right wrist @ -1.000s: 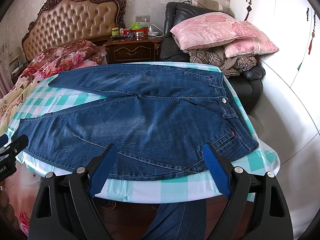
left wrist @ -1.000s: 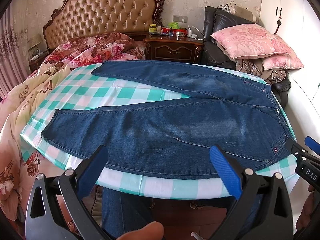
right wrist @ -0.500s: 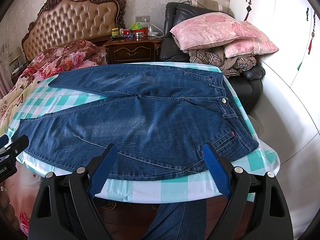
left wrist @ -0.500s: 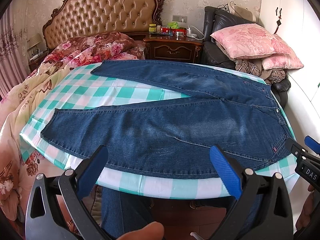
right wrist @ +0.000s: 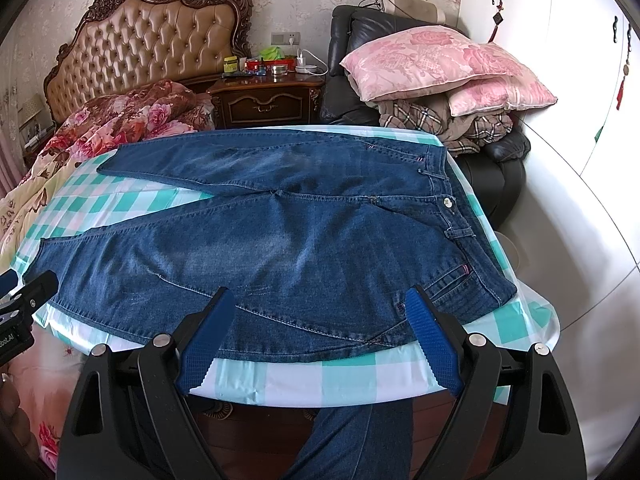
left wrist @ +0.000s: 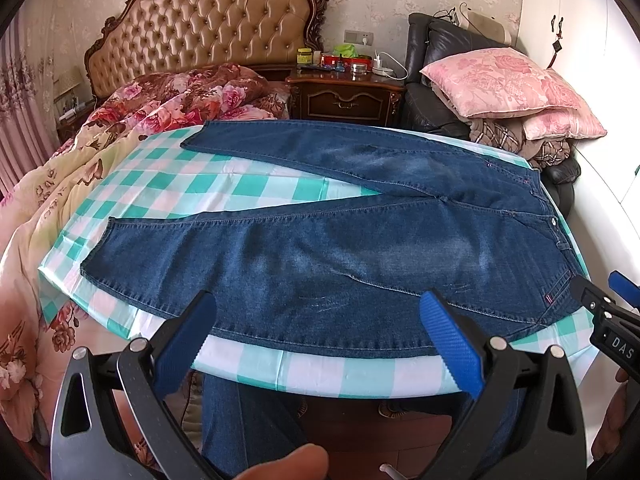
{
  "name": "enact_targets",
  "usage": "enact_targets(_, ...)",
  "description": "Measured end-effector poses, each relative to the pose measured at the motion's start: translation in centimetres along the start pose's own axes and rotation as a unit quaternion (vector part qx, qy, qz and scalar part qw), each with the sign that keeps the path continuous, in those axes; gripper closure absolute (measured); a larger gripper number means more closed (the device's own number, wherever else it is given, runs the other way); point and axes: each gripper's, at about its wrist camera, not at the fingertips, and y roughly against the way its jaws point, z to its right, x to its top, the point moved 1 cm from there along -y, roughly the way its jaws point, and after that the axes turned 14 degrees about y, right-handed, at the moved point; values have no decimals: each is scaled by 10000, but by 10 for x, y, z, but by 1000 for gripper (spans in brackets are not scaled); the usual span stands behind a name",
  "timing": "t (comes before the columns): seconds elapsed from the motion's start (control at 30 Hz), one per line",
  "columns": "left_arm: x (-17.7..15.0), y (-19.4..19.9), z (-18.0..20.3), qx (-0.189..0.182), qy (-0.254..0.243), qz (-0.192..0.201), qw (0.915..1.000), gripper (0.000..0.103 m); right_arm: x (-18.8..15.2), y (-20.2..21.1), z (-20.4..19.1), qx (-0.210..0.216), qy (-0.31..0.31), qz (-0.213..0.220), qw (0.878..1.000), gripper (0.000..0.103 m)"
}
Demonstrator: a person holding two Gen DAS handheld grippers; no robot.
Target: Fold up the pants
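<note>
On checked table [left wrist: 256, 188], pants [left wrist: 360, 252] flat (legs spread), unfolded

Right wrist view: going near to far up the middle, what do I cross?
right gripper → checked tablecloth → jeans → nightstand → wall socket

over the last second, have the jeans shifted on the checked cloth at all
No. The jeans lie spread flat as before: the near leg's hem sits at the same spot by the left edge of the checked cloth, and the waistband at its right end.
</note>
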Motion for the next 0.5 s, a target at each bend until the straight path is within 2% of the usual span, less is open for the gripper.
enact_targets(0.5,1,1,5,-19,-7,1,10000,1,7,4,-1,-1,82,27,10000,20)
